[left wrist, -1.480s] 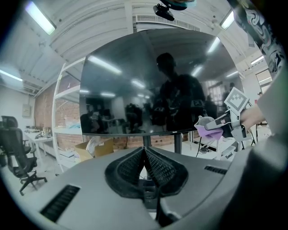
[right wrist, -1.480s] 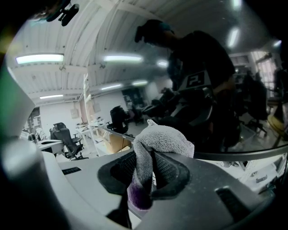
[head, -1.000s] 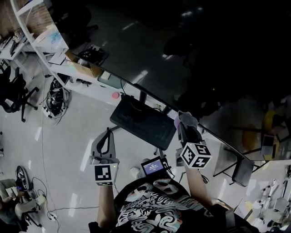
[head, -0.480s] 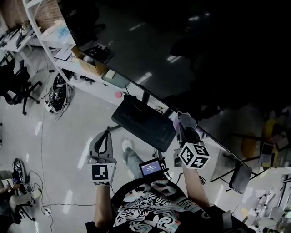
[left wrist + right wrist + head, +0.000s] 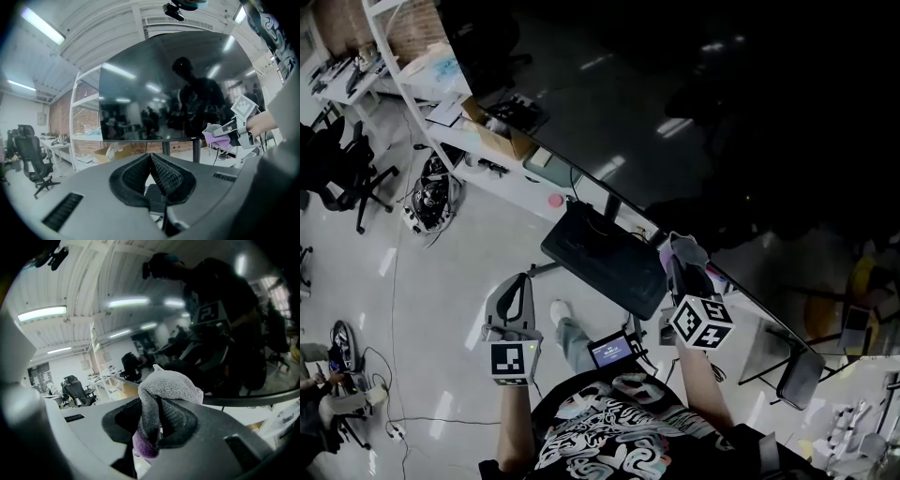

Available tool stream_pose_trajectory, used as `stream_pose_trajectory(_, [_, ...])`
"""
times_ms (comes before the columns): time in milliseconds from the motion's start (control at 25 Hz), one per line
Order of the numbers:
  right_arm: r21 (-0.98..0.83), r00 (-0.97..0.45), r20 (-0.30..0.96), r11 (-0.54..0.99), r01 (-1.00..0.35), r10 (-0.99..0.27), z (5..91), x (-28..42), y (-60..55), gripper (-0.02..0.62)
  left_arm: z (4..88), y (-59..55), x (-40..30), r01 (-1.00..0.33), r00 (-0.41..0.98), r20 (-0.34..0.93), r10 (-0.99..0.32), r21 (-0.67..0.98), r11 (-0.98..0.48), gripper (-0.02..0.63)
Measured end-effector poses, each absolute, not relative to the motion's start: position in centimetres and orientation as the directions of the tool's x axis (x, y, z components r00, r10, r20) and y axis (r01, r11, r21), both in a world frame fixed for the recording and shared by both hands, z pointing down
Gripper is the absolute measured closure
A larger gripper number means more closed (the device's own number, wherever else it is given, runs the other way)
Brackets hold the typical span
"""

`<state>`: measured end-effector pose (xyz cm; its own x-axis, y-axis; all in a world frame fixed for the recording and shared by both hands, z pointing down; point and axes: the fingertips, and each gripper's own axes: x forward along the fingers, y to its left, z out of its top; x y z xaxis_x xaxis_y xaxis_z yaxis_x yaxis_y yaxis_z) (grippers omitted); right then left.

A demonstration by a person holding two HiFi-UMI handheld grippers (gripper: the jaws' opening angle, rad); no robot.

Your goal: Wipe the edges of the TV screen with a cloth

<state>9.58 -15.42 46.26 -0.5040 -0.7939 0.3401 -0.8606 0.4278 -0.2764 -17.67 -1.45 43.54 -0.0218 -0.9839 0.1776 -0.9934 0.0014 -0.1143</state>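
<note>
Noting the cloth (image 5: 165, 386) clamped in our right gripper (image 5: 157, 420) at, perhaps touching, the TV screen (image 5: 694, 112) bottom edge, we judge wiping partway at most, other edges pending; left gripper (image 5: 151, 174) closed, empty, well apart.

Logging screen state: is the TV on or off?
Off, apparently: the TV screen is dark all over and shows only mirror-like reflections.

Left gripper (image 5: 521, 281): jaws pressed together, nothing between them; points forward.
Right gripper (image 5: 682, 262): jaws clamped on a cloth (image 5: 171, 387), which bunches above the tips.
Left forearm (image 5: 514, 422): bare, stretched forward.
Right forearm (image 5: 703, 380): bare, stretched forward; its gripper sits ahead of the left one.
</note>
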Motion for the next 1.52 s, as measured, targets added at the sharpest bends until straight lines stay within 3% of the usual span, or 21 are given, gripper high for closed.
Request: stream_pose_trajectory(1520, [-0.301, -0.570, 0.332, 0.489, -0.819, -0.752, 46.3, -2.4, -20.1, 0.488, 44.7, -6.3, -27.7, -0.994, -0.075, 0.196, -0.978, -0.092, 0.058, 0.589])
